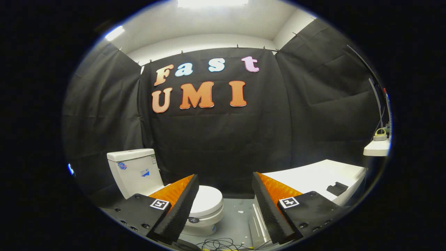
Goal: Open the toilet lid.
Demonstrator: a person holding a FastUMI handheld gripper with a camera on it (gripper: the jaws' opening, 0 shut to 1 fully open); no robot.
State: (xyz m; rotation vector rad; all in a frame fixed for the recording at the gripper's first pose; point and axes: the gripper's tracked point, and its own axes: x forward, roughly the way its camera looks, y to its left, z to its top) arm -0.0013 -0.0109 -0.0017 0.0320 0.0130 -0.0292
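A white toilet stands on the floor to the left, its tank [135, 170] against the black cloth wall. Its lid [207, 200] lies flat and closed over the bowl [204, 223]. My gripper [225, 181] hangs open well above and short of the toilet, with nothing between its fingers. The left finger [181, 205] covers the lid's left part, and the right finger [268, 205] stands to the right of the bowl.
A white table [313, 176] with a small dark block [336, 188] stands beyond the right finger. A white shelf [377, 150] holding a small object juts out at the far right. Loose cables [219, 244] lie on the grey floor [238, 219] below the fingers.
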